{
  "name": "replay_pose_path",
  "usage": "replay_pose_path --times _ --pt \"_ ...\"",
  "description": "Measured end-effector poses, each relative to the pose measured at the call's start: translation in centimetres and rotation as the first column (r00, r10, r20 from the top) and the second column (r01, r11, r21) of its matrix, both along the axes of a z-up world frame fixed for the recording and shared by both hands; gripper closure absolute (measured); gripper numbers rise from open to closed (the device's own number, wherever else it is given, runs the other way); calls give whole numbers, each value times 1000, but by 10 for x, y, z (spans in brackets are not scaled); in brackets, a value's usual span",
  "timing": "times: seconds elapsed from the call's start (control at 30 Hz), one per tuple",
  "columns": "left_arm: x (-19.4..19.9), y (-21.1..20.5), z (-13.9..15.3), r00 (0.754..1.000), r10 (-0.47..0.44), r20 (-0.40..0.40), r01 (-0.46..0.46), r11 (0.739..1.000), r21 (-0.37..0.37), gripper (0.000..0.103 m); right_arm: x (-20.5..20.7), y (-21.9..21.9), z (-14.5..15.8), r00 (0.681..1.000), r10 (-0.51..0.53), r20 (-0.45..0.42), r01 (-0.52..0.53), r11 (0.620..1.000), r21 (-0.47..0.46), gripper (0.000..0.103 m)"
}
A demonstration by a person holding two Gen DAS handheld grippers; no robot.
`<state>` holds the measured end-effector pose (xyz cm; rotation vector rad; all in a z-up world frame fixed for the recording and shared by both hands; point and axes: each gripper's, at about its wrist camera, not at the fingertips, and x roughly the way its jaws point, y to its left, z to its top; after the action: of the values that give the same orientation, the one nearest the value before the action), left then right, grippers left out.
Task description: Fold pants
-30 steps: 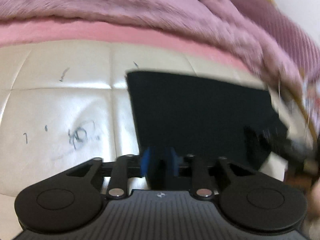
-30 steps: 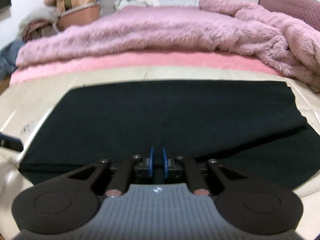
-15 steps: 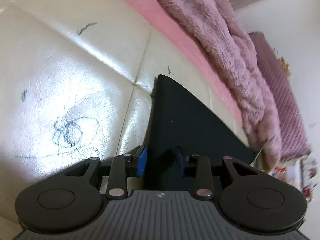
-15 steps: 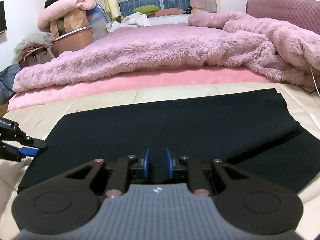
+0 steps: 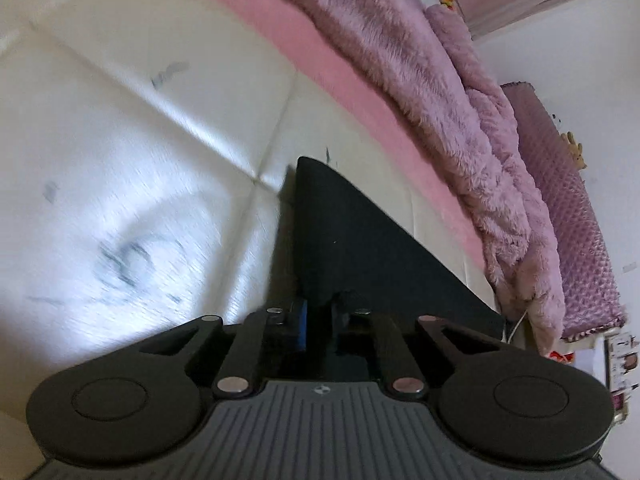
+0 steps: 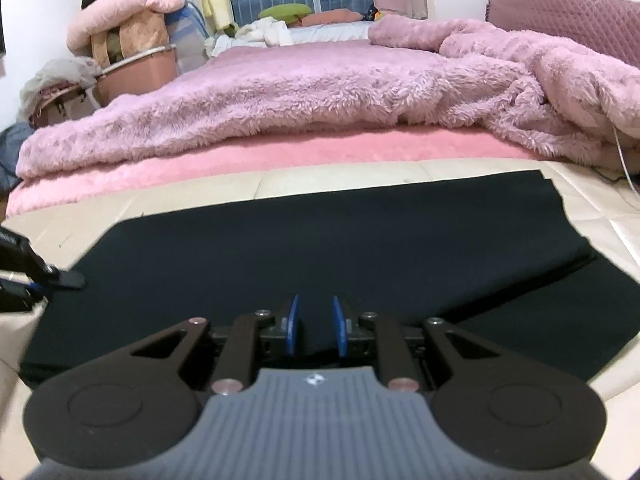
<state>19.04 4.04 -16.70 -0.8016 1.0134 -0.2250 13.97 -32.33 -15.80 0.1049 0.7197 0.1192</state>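
The black pants (image 6: 320, 248) lie folded flat on a cream leather surface (image 5: 120, 140); a lower layer sticks out at the right. In the left wrist view the pants (image 5: 360, 248) show as a dark wedge with a corner edge between my fingers. My left gripper (image 5: 320, 316) is tilted and closed on that edge. It also shows at the left edge of the right wrist view (image 6: 60, 278), at the pants' left side. My right gripper (image 6: 314, 326) hovers over the near edge of the pants, its blue pads apart with nothing between them.
A fluffy pink blanket (image 6: 320, 96) on a pink mattress borders the far side of the surface. A purple quilted headboard (image 6: 568, 20) stands at the right. Bins and bedding (image 6: 124, 52) pile at the far left.
My right gripper has opened and let go of the pants, and lifted a little. My left gripper has tilted and closed on the pants' corner edge.
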Motion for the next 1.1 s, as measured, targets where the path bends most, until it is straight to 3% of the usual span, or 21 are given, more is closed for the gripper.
replay_pose_path --times 0.1,0.27,0.57,0.77,0.97,1.1 --pt "-9 23 16 1000 -8 10 8 999 54 93 -2 7 4 1000 20 -18 -20 1000 -5 88" --pt "-28 79 45 1000 -21 10 19 987 156 93 -9 38 12 989 139 -46 -139 990 -4 88" --pt "-48 168 112 1000 16 13 -19 965 261 93 -26 107 21 938 335 -91 -338 941 -14 89" --pt "-37 150 167 999 -28 33 18 960 280 96 -26 114 31 936 342 -84 -345 938 -33 89" --pt "-25 85 206 996 -75 55 57 960 274 96 -23 96 39 948 308 -76 -312 949 -45 90" --pt "-15 28 211 994 -100 47 85 964 254 96 -18 78 43 957 282 -69 -284 958 -22 96"
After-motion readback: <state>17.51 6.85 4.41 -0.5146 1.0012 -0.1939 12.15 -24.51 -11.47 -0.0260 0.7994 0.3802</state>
